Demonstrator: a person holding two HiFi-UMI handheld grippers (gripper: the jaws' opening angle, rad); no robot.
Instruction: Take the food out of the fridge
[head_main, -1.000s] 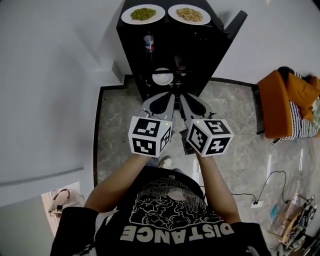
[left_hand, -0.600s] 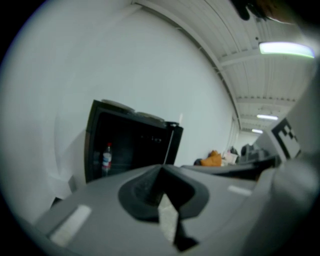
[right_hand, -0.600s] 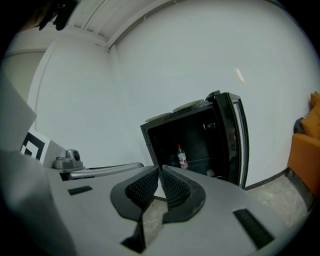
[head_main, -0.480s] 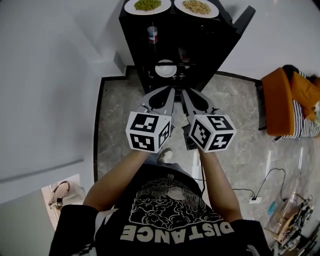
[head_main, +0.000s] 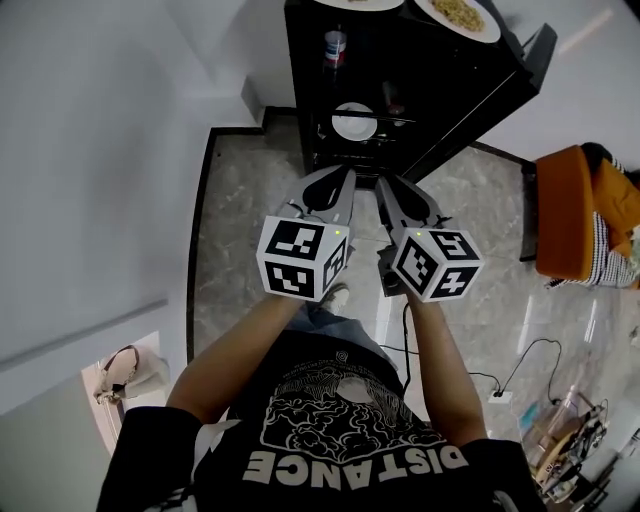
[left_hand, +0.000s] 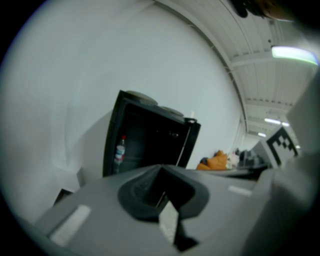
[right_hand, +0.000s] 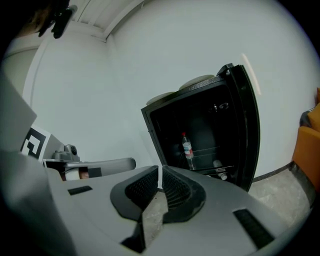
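Food on show is one plate of yellowish food (head_main: 458, 12) at the right edge of the top of the black fridge (head_main: 410, 25). A second plate (head_main: 358, 3) lies nearer the top's left edge, only its rim in frame, its load not visible. Both already stand outside the cabinet, probably set there for clearance.

Left gripper (head_main: 343, 176): held level before the open front and well apart from it, jaws together with nothing between them, a stance that suits an approach, not a grasp.

Bottle (head_main: 335, 48): one, upright at the left edge of an upper shelf.

White dish (head_main: 354, 122): one, on the wire shelf below, near its front edge. Whether it carries food cannot be told, but it looks the likeliest item left to remove.

Right gripper (head_main: 384, 183): just beside the left one, ribbed pads drawn together to a thin slit, gripping nothing.

Door (head_main: 500, 85): one, swung wide to the right, leaving the shelves free to reach.

Count: two grippers, two plates on top, one bottle, one dish, one door.
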